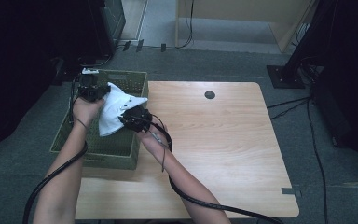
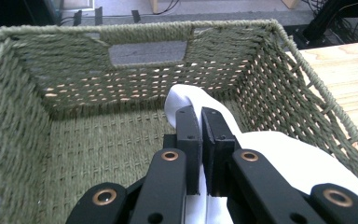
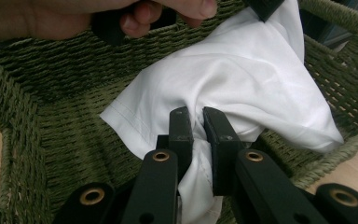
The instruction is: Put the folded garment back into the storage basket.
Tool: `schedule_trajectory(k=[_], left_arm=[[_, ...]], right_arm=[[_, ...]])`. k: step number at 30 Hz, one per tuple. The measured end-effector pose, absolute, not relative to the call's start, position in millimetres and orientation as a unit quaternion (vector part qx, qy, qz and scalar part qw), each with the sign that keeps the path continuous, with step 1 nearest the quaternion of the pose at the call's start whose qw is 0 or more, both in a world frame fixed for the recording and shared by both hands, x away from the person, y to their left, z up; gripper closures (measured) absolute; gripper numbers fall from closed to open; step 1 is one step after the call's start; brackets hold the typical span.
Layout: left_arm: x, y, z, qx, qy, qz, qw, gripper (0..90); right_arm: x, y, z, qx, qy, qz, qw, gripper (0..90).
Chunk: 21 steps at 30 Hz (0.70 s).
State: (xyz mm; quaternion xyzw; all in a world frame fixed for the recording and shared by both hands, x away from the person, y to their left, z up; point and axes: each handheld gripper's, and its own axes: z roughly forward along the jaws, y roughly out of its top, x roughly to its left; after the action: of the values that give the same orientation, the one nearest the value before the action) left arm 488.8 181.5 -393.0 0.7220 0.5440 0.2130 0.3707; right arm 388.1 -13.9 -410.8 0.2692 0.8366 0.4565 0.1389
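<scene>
A: On the left edge of the wooden table (image 1: 214,140), what is the biggest thing there?

B: It is the green woven basket (image 1: 121,156). It stands at the table's left side, against the edge. The table top itself has 1 small dark round hole (image 1: 209,94) near its far edge.

A: And where is the white cloth (image 1: 114,109)?

B: It hangs over the inside of the basket, stretched between the 2 grippers. It looks lifted above the basket floor. From the right gripper view 1 corner of it reaches toward the basket rim beside the table.

A: How does the left gripper (image 2: 201,123) stand?

B: Its jaws are clenched on a fold of the cloth, deep between the basket walls. The wall with the handle opening (image 2: 147,51) is in front of it.

A: And the right gripper (image 3: 196,126)?

B: Also clenched, pinching a bunched part of the cloth. The cloth is drawn into creases at the pads.

A: Does something stand in the way?

B: The basket walls close in around both grippers. In the right gripper view the person's left hand (image 3: 74,16) is just above the cloth. The black cables (image 1: 51,179) trail back along both forearms. Beyond the table, on the grey floor (image 1: 205,65), are dark equipment stands and more cables, well apart from the work.
</scene>
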Motion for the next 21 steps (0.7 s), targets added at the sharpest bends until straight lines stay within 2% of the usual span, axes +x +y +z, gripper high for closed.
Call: schedule_trajectory(k=[21], left_arm=[[488,201,-426,0.73,0.568,0.197,0.324,87.2]], right_arm=[[391,-2,-432,0.272,0.846,0.446,0.107,80.8]])
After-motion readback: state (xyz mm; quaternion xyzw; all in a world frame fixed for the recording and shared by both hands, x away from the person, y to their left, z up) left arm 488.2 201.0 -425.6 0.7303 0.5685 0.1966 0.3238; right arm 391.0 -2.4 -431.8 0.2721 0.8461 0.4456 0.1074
